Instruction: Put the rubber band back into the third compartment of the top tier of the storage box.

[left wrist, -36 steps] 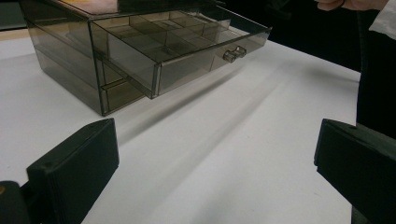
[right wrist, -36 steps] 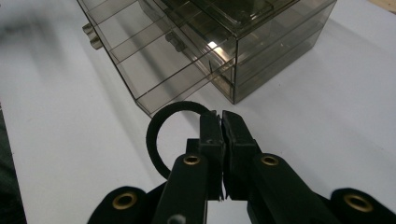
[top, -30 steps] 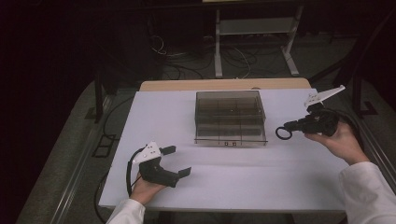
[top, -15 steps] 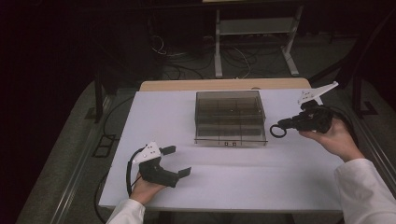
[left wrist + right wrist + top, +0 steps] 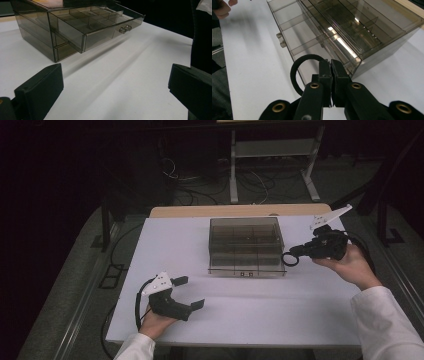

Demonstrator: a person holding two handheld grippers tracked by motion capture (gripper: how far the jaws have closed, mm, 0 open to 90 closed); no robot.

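Note:
A smoky clear drawer box (image 5: 245,245) stands at the middle back of the white table (image 5: 175,240). Its top drawer (image 5: 100,22) is pulled out and shows divided compartments and a small handle (image 5: 125,28). My right gripper (image 5: 296,254) is shut on a black ring (image 5: 289,259), held just off the box's front right corner. In the right gripper view the ring (image 5: 295,70) sticks out left of the closed jaws of that gripper (image 5: 330,65), above the drawer's (image 5: 294,32) edge. My left gripper (image 5: 189,292) rests open near the table's front left, its fingers (image 5: 40,92) wide apart with nothing between them.
A wooden board edge (image 5: 240,211) runs behind the table. Beyond it, a metal stand (image 5: 270,165) and cables (image 5: 195,180) lie on the dark floor. The person's left hand (image 5: 222,8) shows in the top left corner of the right gripper view.
My right gripper has carried the black ring leftward, closer to the box's front right corner. The left gripper has stayed where it was.

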